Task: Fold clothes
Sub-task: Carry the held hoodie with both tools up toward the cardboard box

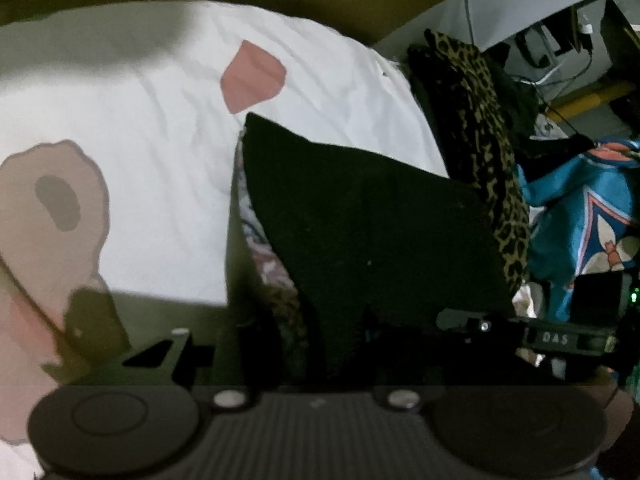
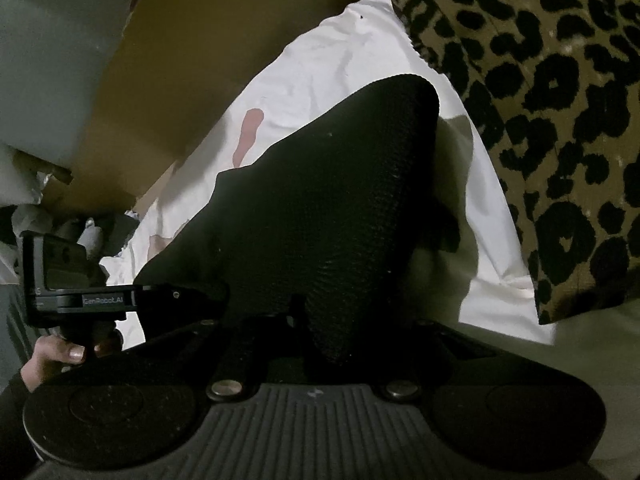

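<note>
While both jaws pinch the black garment point(image 2: 320, 216), only the right view shows a hand point(image 2: 56, 354) — fingers curled.

A white sheet point(image 1: 160, 128) with pink and tan cartoon prints covers the bed. Beyond it stands an olive-brown headboard panel point(image 2: 160, 80), with a pale grey wall point(image 1: 500, 8) beside that. Right of the sheet, cables point(image 1: 560, 76) clutter the dim corner.

A black knitted garment point(image 2: 320, 216) rises from the right tool point(image 2: 304, 332), draped over a white printed sheet point(image 2: 340, 60), beside leopard-print fabric point(image 2: 560, 100).
</note>
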### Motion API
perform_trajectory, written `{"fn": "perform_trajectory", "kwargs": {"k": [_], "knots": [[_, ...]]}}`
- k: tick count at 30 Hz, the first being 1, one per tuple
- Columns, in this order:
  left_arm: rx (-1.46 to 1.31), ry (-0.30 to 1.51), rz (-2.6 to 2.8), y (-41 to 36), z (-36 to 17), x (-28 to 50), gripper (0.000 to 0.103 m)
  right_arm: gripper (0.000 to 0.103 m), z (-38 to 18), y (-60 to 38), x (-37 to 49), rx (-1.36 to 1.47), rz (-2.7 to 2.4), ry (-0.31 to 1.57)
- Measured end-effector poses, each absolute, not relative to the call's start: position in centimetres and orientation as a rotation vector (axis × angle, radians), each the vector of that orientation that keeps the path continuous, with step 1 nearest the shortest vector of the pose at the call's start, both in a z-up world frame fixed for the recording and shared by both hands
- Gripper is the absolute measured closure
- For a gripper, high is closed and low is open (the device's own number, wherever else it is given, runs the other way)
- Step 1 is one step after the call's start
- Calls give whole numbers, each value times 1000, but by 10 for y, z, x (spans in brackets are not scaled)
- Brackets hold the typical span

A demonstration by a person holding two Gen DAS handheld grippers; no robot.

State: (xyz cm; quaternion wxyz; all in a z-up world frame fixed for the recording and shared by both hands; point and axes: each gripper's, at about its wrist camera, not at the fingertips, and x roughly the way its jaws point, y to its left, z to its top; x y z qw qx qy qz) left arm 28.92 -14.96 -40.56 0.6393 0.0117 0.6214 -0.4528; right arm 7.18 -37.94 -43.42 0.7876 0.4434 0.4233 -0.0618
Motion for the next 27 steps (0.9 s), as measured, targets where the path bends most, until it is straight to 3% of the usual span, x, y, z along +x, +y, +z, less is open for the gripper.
{"fn": "perform_trajectory", "kwargs": {"k": [14, 27], "knots": [[61, 1334, -1023, -156, -366, 279, 67, 95, -405, -374, 83, 876, -196, 938], [63, 1243, -976, -154, -309, 263, 68, 95, -343, -367, 92, 741, -177, 944]]}}
